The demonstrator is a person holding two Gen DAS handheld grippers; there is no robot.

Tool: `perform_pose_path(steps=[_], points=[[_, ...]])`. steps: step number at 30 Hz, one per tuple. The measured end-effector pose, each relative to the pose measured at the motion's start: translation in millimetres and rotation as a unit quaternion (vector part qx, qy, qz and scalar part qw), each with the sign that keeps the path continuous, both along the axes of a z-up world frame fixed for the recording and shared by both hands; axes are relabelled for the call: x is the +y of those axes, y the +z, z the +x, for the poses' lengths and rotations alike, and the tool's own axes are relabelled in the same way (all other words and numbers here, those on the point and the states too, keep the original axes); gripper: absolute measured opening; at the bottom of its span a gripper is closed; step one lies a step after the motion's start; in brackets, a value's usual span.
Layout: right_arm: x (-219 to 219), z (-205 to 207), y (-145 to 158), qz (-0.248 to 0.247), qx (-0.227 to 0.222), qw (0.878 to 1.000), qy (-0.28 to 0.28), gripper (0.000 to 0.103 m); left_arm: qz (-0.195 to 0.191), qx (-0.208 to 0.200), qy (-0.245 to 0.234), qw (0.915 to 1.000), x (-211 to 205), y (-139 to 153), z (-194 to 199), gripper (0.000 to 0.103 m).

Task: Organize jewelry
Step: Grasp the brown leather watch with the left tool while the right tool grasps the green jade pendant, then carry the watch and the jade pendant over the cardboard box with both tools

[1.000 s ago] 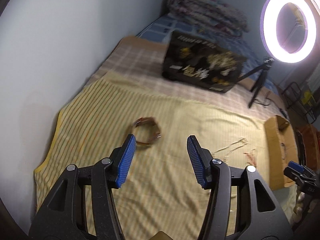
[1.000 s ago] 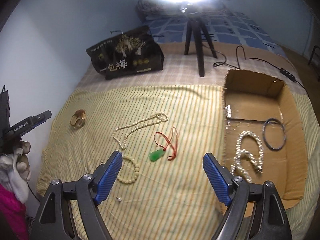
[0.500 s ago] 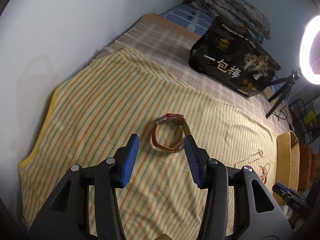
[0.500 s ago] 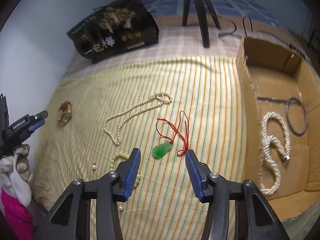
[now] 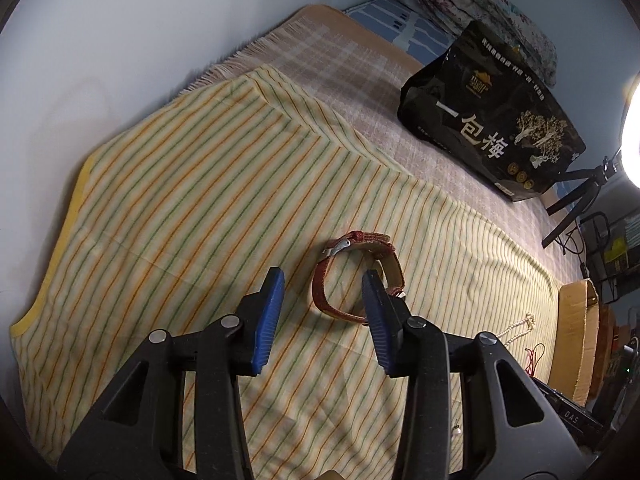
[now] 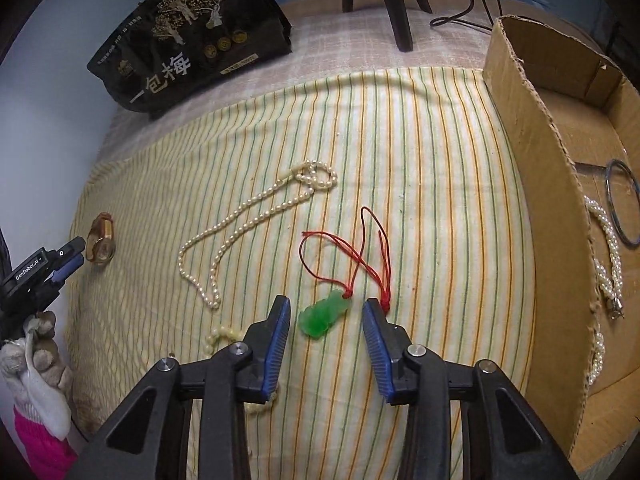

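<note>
Green pendant (image 6: 323, 315) between right tool (image 6: 325, 325) jaws, untouched, jaws closing

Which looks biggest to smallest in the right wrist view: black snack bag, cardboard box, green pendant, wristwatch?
1. cardboard box, though it is cut off by the frame's edge
2. black snack bag
3. green pendant and wristwatch look alike; the pendant lies nearer the camera, so unranked.

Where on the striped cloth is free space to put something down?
Free: the cloth between wall, watch and black bag; also between pendant and box. Crowded: around the pearl strand and red cord.
</note>
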State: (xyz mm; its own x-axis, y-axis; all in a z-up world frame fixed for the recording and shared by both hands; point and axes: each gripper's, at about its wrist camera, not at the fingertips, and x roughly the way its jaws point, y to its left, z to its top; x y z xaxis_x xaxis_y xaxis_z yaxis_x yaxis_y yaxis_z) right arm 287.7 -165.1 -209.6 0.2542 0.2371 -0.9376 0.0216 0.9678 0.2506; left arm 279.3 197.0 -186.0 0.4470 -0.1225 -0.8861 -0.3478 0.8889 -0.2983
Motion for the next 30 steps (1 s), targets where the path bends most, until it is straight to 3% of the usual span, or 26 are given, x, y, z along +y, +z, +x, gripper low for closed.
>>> perform_pose_path(steps=[6,12,19,21,22,30], points=[[9.6,2.8,-3.9,-0.022,-0.006,1.0,0.011,0.036,0.001,0.008,0.002,1.0,-0.9,-10.3,6.0,0.041],[16.5,4.3,-7.1,-0.048,-0.013,0.998,0.028,0.03,0.009,0.017,0.005,0.9998,-0.7,-17.0,10.4,0.033],[21.0,-1.1,-7.9,-0.069,-0.024,0.996,0.05,0.025,0.033,0.023,0.009,0.9991,1.1,-20.9,11.3,0.007],[21.9,-2.6,-7.5,-0.075,-0.026,0.995,0.053,0.012,0.034,0.022,0.009,0.9991,1.6,-20.9,10.7,0.005],[21.8,-3.7,-6.6,-0.075,-0.026,0.996,0.052,0.011,0.034,0.022,0.008,0.9991,1.2,-20.5,10.4,0.003],[13.5,-8.0,1.5,-0.063,-0.037,0.996,0.051,0.009,0.042,0.011,0.008,0.999,-3.2,-7.0,3.3,0.003]])
